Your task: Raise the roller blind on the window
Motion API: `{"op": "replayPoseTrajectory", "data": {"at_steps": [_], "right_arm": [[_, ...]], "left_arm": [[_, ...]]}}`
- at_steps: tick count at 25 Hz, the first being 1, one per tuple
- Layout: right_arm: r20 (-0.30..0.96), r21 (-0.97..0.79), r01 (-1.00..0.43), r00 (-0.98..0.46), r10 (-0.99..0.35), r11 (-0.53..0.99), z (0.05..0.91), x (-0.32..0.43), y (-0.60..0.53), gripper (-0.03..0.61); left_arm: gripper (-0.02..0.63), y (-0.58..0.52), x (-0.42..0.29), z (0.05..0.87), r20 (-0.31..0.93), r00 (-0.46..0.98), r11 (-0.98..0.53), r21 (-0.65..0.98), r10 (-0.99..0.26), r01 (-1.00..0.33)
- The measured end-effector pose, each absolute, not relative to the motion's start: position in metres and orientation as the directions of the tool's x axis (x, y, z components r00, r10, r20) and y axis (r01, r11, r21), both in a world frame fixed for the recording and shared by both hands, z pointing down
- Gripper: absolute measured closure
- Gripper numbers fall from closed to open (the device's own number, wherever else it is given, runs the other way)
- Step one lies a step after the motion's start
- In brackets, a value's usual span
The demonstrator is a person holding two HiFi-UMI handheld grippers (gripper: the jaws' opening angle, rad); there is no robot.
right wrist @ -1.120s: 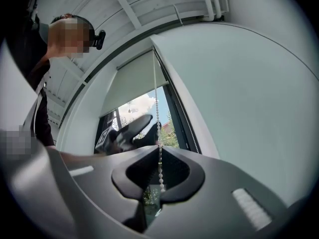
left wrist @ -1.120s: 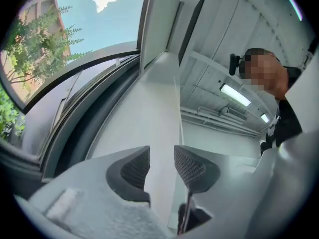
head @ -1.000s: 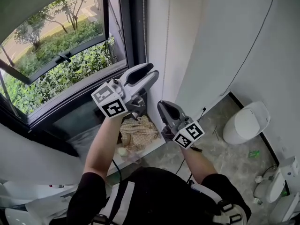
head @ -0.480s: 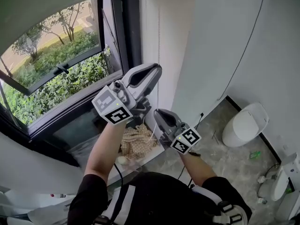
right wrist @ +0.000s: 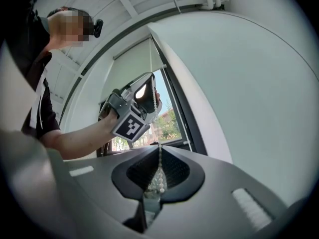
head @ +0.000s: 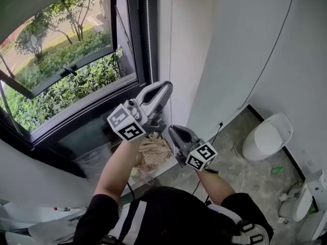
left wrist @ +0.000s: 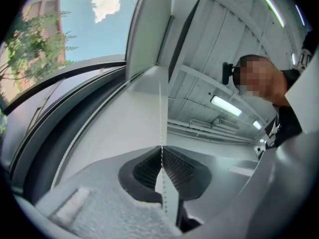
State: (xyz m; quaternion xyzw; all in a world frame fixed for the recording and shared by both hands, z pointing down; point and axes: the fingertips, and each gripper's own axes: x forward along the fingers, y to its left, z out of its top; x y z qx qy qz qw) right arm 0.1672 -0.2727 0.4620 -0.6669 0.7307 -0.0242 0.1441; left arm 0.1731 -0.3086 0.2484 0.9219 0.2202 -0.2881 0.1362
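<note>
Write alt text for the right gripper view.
The right gripper is shut on a white bead chain. Higher up the chain, the left gripper has just been closing its jaws on it, beside a window.

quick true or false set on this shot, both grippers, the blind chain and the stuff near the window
1. The left gripper is shut on the bead chain. True; its jaws have just been closing, with the chain between them.
2. The right gripper is open and empty. False: it is shut on the same chain.
3. The left gripper grips the chain higher up than the right gripper. True.
4. The crumpled cloth lies on the toilet. False: the cloth lies at the foot of the window, and the toilet stands apart by the right wall.
</note>
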Motion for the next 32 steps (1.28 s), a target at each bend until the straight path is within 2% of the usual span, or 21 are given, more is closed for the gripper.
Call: {"op": "replayPoseTrajectory", "data": {"at_steps": [4, 10, 11, 12, 13, 17, 22, 32], "right_arm": [[-0.037, -0.272, -0.957, -0.097, -0.995, 0.104, 0.522, 0.158, -0.268, 0.561], [0.082, -0.251, -0.956, -0.179, -0.98, 0.153, 0.56, 0.141, -0.263, 0.555], [0.08, -0.218, -0.959, -0.202, -0.976, 0.181, 0.555, 0.138, -0.261, 0.527], [0.068, -0.18, -0.962, -0.219, -0.973, 0.204, 0.545, 0.136, -0.259, 0.45], [0.042, -0.144, -0.965, -0.226, -0.973, 0.218, 0.53, 0.138, -0.257, 0.416], [-0.183, -0.057, -0.976, -0.196, -0.963, 0.21, 0.423, 0.16, -0.254, 0.421], [-0.418, -0.013, -0.98, -0.174, -0.892, 0.197, 0.288, 0.171, -0.264, 0.466], [-0.546, -0.086, -0.957, -0.187, -0.816, 0.277, 0.201, 0.159, -0.306, 0.47]], "left_arm": [[0.601, -0.299, 0.158, 0.306, -0.601, 0.754, -0.813, 0.282, 0.263, 0.509], [0.601, -0.299, 0.153, 0.347, -0.529, 0.822, -0.882, 0.259, 0.212, 0.394], [0.601, -0.304, 0.152, 0.348, -0.525, 0.827, -0.887, 0.263, 0.199, 0.38], [0.601, -0.309, 0.15, 0.349, -0.522, 0.832, -0.892, 0.265, 0.187, 0.367], [0.601, -0.313, 0.148, 0.349, -0.52, 0.835, -0.895, 0.267, 0.179, 0.358], [0.601, -0.321, 0.144, 0.348, -0.524, 0.836, -0.897, 0.275, 0.161, 0.345], [0.601, -0.312, 0.144, 0.347, -0.542, 0.823, -0.886, 0.283, 0.169, 0.368], [0.601, -0.297, 0.134, 0.347, -0.556, 0.813, -0.882, 0.281, 0.172, 0.379]]}}
